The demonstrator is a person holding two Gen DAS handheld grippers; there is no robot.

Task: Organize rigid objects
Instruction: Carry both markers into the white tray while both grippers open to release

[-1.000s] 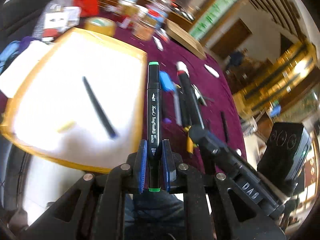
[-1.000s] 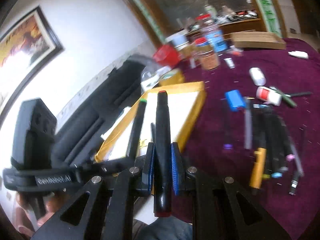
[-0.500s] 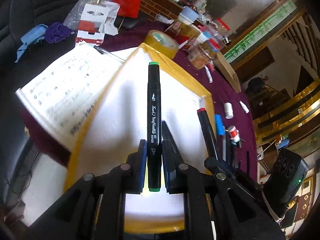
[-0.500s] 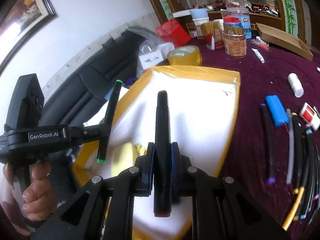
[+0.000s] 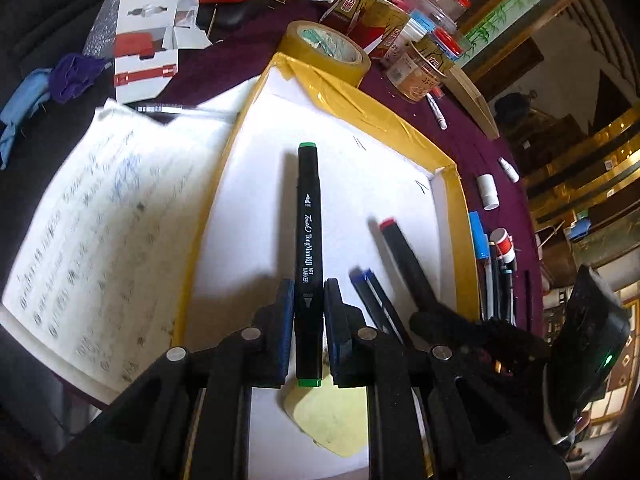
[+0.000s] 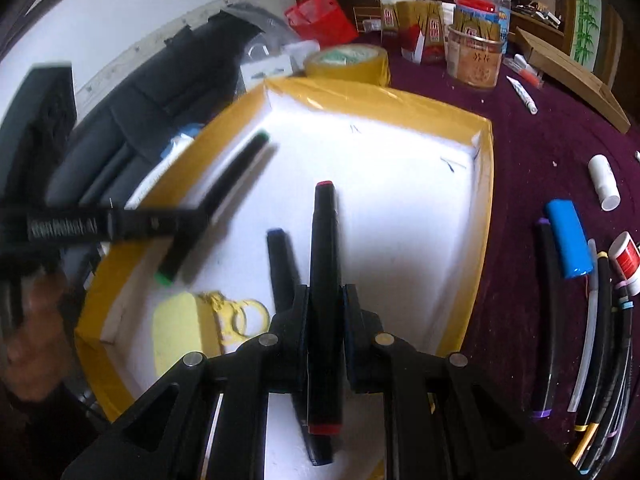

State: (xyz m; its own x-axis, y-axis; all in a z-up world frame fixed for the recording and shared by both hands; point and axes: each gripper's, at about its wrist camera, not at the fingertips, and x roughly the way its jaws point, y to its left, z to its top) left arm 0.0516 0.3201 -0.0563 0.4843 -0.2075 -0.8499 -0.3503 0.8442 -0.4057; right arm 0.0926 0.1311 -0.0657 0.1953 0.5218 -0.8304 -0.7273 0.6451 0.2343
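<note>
**Operator:** Maroon cloth covers the desk (image 6: pixel 520 128), and a shallow white tray edged in yellow tape (image 6: pixel 486 216) sits on it. What is each claw's status?

**Technician:** Left claw (image 5: pixel 308 300) is clamped on a black art marker with green end caps (image 5: pixel 307 216). Right claw (image 6: pixel 325 300) is clamped on a black marker with red end caps (image 6: pixel 323 248). Both markers hang over the tray floor, tips angled downward. A black marker with a blue cap (image 6: pixel 280 264) already lies inside, just beside the red one.

**Operator:** Procedure for this step?

**Technician:** Lower each marker until it lies nearly flat, parallel to the blue-capped marker, then release. Avoid the pale yellow sticky pad (image 6: pixel 180 332) in the near corner. Keep the two claws apart.

**Operator:** Surroundings?

**Technician:** A yellow tape roll (image 5: pixel 326 46) touches the tray's far rim. A row of remaining pens (image 6: pixel 600 320) lies on the cloth beside the tray. Jars and boxes crowd the far edge.
</note>
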